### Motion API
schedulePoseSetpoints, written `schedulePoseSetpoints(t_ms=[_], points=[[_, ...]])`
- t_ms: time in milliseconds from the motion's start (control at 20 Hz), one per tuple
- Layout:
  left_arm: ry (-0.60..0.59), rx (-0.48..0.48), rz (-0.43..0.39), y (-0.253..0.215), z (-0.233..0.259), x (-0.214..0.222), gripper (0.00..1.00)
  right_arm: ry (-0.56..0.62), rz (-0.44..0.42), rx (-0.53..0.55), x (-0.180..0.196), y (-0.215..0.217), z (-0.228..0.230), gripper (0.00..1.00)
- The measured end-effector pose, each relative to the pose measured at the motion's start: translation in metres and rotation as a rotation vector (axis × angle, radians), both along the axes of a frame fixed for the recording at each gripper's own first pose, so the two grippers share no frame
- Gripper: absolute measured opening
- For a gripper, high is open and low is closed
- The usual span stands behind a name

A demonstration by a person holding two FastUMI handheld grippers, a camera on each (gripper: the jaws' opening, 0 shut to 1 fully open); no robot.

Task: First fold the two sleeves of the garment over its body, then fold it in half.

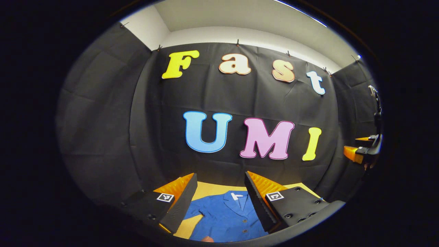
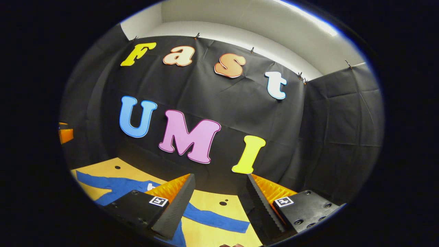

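A blue button-front garment (image 1: pixel 223 216) lies flat on the yellow table (image 1: pixel 209 188), collar (image 1: pixel 236 197) toward the far wall. In the left gripper view it sits below and between the fingers of my left gripper (image 1: pixel 220 175), which hangs open above it, holding nothing. In the right gripper view the garment's two sleeves are spread out: one sleeve (image 2: pixel 103 181) reaches left, the other sleeve (image 2: pixel 216 218) runs right across the table (image 2: pixel 205 236). My right gripper (image 2: pixel 220 176) is open and empty above that sleeve. The right gripper (image 1: pixel 363 152) also shows at the far right of the left gripper view.
Black cloth walls (image 1: pixel 240 103) close the booth at the back and on both sides. The tabletop has small dark holes (image 2: pixel 223 203) near the right sleeve. The left gripper's tip (image 2: pixel 65 133) shows at the left edge of the right gripper view.
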State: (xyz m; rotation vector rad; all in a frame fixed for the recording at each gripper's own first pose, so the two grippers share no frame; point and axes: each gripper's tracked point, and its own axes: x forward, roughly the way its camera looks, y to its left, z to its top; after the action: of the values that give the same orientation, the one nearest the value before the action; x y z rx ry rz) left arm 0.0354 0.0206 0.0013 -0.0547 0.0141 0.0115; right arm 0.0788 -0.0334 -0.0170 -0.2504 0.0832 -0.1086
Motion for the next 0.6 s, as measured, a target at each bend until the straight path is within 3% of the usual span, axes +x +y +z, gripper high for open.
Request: schedulePoseSetpoints(t_ms=[350,600], points=[[0.016,-0.003,0.024,-0.016,-0.006,0.023,0.8,0.116,-0.088,0.037,0.08,-0.076,-0.048,0.96],[0.056,0.011,0.063,-0.033,-0.019,0.057,0.8,0.408,-0.171,0.21,0.123,-0.132,-0.178,0.96]])
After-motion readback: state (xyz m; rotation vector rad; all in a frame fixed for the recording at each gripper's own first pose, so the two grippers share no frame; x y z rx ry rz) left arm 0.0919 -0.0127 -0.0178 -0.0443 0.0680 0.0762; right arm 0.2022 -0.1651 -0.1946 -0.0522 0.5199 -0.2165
